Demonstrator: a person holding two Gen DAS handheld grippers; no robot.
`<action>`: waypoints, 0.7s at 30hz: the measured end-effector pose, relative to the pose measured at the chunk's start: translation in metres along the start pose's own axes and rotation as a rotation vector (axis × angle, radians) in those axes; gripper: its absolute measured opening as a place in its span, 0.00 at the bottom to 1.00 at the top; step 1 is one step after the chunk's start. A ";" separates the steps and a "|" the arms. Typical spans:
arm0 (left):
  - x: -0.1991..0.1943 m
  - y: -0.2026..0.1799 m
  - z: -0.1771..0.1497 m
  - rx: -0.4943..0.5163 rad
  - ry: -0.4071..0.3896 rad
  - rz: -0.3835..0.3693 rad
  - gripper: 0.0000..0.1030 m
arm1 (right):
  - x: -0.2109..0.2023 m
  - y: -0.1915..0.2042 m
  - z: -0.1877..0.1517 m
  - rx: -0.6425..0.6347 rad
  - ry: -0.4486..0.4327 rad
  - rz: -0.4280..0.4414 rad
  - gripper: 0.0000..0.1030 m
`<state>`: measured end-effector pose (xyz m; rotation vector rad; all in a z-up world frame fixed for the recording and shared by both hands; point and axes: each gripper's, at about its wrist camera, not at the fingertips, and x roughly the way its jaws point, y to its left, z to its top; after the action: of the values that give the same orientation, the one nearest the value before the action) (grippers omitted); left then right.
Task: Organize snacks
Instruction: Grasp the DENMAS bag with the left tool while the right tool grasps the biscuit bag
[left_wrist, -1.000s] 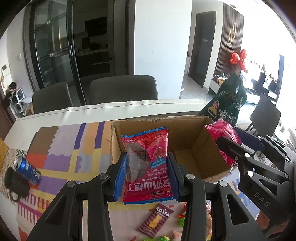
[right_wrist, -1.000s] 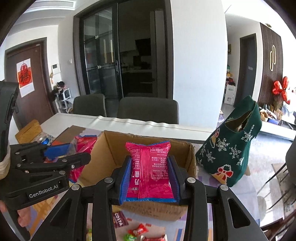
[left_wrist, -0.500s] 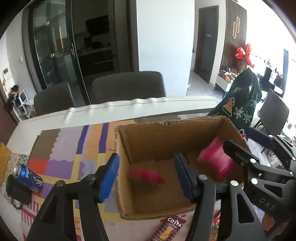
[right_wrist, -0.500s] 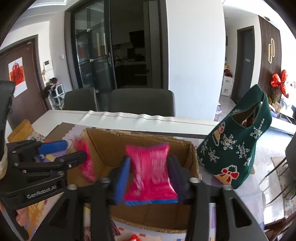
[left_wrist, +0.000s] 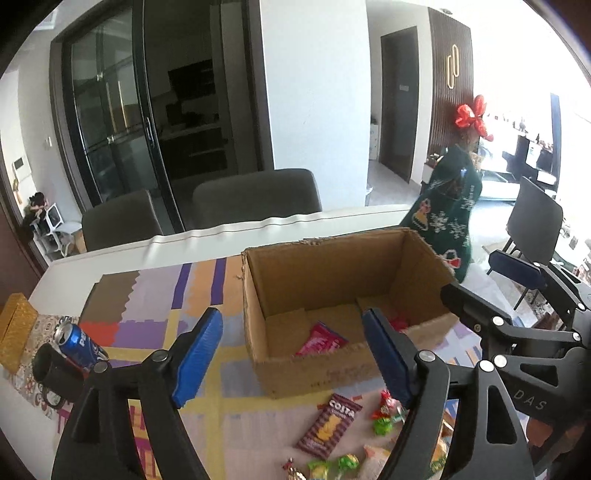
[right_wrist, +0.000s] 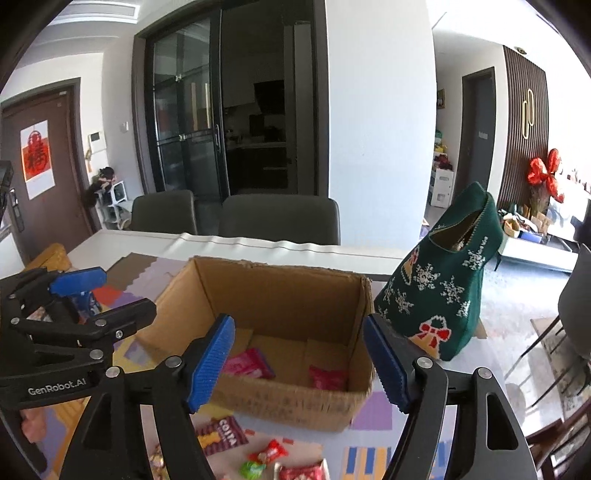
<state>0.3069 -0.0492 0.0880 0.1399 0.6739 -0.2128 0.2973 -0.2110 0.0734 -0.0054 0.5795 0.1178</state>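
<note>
The left tool's pad (left_wrist: 384, 356) partly hides one red packet (left_wrist: 400, 324).

Brown cardboard box (right_wrist: 280, 295) holds pink-red packets (right_wrist: 247, 363); snowflake-patterned green bag (right_wrist: 447, 295); seemingly purple-yellow patchwork mat (left_wrist: 155, 295).

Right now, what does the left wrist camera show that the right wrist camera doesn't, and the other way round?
Only the left wrist view shows the blue Pepsi can lying beside a black mug on the patterned table mat.

Only the right wrist view shows the brown door with a red paper decoration.

Both show the open brown cardboard box with two red-pink snack packets on its floor, the green knitted Christmas bag, the striped Costa biscuit pack and loose wrapped candies on the mat.
</note>
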 end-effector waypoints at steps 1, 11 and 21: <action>-0.006 -0.002 -0.003 0.002 -0.006 -0.003 0.77 | -0.006 0.001 -0.002 -0.005 -0.005 0.002 0.72; -0.045 -0.015 -0.034 0.021 -0.022 -0.021 0.81 | -0.055 0.008 -0.029 -0.021 -0.016 -0.009 0.76; -0.064 -0.032 -0.076 0.077 0.005 -0.032 0.82 | -0.082 0.008 -0.065 -0.029 0.011 -0.034 0.78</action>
<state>0.2052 -0.0559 0.0678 0.2041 0.6730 -0.2691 0.1930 -0.2150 0.0644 -0.0440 0.5883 0.0935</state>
